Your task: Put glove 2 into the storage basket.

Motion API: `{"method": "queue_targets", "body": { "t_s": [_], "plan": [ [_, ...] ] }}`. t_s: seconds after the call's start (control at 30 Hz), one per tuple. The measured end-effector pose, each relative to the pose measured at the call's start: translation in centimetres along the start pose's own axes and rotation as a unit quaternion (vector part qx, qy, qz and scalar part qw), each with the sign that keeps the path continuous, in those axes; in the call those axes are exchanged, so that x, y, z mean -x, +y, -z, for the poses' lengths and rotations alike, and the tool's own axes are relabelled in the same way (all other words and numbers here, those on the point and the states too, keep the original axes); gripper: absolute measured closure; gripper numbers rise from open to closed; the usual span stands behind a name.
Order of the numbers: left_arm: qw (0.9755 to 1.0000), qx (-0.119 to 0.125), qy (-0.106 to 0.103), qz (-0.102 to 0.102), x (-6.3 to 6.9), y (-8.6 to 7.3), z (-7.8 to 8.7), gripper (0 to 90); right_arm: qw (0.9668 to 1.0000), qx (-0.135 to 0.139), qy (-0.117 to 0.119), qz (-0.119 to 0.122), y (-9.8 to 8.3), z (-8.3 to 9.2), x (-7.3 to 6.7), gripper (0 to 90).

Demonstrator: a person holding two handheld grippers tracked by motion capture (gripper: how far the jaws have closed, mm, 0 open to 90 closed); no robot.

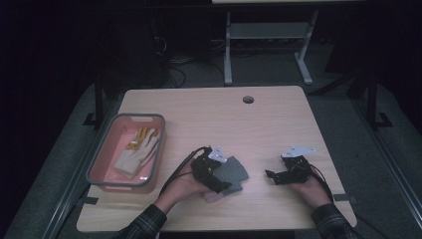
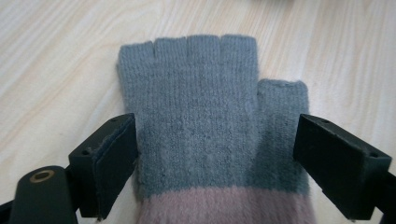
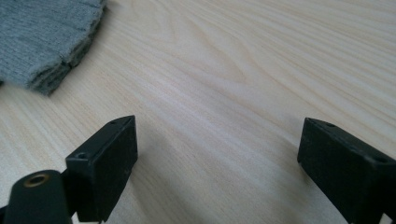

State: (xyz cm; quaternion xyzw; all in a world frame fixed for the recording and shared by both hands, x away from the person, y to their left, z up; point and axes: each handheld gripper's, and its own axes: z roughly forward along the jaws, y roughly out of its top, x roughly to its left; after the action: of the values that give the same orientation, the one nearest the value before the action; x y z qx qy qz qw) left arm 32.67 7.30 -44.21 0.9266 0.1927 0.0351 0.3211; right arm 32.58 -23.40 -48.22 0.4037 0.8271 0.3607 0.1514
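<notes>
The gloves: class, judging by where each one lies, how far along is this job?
Done, it seems: a white and yellow glove lies in the pink bin. In hand: the grey fingerless glove lies flat on the table between the open jaws of the left gripper, not clamped. Left, probably: getting this glove into the bin. The right gripper is open over bare wood.

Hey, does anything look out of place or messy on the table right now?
Nothing stands out. A grey fingerless glove lies flat on the table, and a pale glove sits inside the pink bin.
</notes>
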Motion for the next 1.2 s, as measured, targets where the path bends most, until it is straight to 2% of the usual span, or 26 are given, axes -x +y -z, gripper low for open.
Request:
{"method": "queue_targets", "body": {
  "t_s": [0.13,0.3,0.4,0.57,0.6,0.73,0.8,0.83,0.87,0.9,1.0,1.1,1.2],
  "plan": [
    [0.9997,-0.021,0.009,-0.012,0.0,-0.3,-0.9,12.6,1.0,-0.001,0.0,-0.003,0.0,0.0,-0.1,11.7],
    [0.9998,-0.017,0.005,-0.006,-0.2,-0.6,-1.2,12.5,1.0,0.0,-0.001,-0.001,0.0,0.0,0.0,11.7],
    [0.9999,-0.013,-0.005,0.007,-0.8,-1.0,-1.4,12.5,1.0,0.0,-0.001,-0.002,0.0,0.0,-0.1,11.7],
    [0.9998,-0.015,-0.004,0.009,-0.6,-1.0,-1.5,12.9,1.0,0.0,0.0,-0.003,0.0,0.0,-0.1,11.7],
    [0.9997,-0.011,-0.006,0.02,-0.6,-1.0,-1.5,13.6,1.0,0.0,0.0,-0.003,0.0,0.0,-0.1,11.7],
    [0.9996,-0.012,-0.01,0.023,-0.6,-1.1,-1.4,15.9,1.0,0.0,-0.001,-0.001,0.0,0.0,-0.1,11.8],
    [0.9995,-0.018,-0.021,0.014,-0.4,-1.0,-1.2,26.0,1.0,0.0,-0.001,-0.001,0.0,0.0,-0.1,11.8],
    [0.9993,-0.016,-0.034,0.01,-0.3,-0.9,-1.0,35.7,1.0,0.0,-0.001,-0.001,0.0,0.0,-0.1,11.8],
    [0.9993,-0.016,-0.034,0.01,-0.3,-0.9,-1.0,39.9,1.0,0.0,-0.001,-0.001,0.0,0.0,-0.1,11.8],
    [0.9989,-0.014,-0.044,0.008,-0.3,-1.0,-1.0,46.8,1.0,0.0,-0.001,-0.001,0.0,0.0,-0.1,11.8],
    [0.9976,-0.014,-0.066,0.014,-0.4,-1.0,-0.9,56.5,1.0,0.0,-0.001,-0.002,0.0,0.0,-0.1,11.8],
    [0.9976,-0.016,-0.067,0.013,-0.3,-0.9,-0.8,62.8,1.0,0.0,-0.001,-0.002,0.0,0.0,-0.1,11.8],
    [0.9972,-0.019,-0.068,0.023,-0.5,-0.8,-0.7,65.3,1.0,0.0,-0.001,-0.002,0.0,0.0,-0.1,11.8]
  ]
}}
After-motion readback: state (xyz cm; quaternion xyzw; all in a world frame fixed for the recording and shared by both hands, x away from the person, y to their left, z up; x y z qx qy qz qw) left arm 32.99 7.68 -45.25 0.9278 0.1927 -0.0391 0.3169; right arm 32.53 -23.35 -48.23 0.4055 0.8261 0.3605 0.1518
